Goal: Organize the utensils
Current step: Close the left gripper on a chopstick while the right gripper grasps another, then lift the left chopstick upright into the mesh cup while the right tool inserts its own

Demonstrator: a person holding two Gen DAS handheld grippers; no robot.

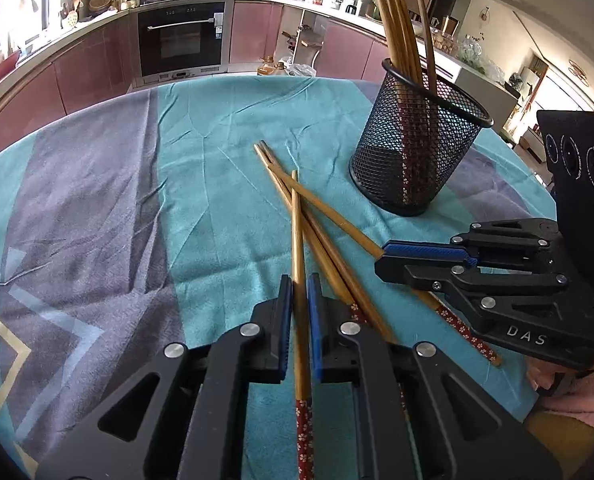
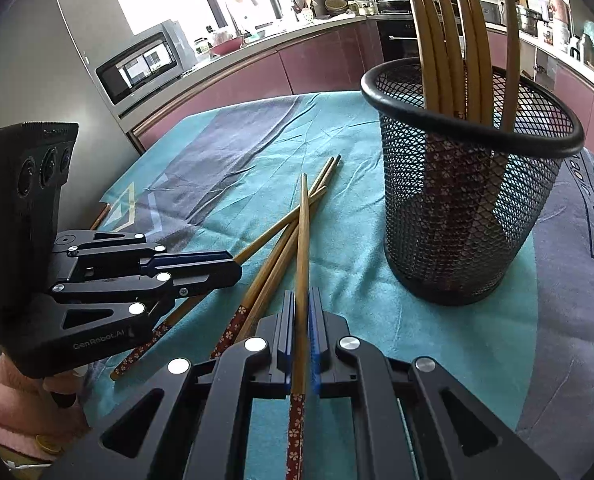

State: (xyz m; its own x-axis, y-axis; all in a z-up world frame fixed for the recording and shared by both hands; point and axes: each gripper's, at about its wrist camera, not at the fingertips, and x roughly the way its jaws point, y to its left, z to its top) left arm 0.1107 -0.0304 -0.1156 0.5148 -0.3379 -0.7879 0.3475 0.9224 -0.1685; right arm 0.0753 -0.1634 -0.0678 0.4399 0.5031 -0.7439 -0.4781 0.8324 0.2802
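Right wrist | right tongs [image 2: 302, 304] clamp bamboo chopstick [image 2: 304, 240] | red floral handle

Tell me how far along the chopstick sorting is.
Partway. Done: several chopsticks stand in the mesh cup. In hand: the left hand-held gripper and the right hand-held gripper each clamp one chopstick, both low over the cloth. Left: two loose chopsticks crossed on the cloth, plus the two being gripped.

My right tongs [image 2: 302, 300] grip one chopstick [image 2: 304, 240]. Left tongs [image 2: 233, 268] grip another chopstick [image 2: 273, 232]. Two loose chopsticks [image 2: 273, 264] lie crossed beneath. Mesh holder [image 2: 469, 216] stands upright nearby.
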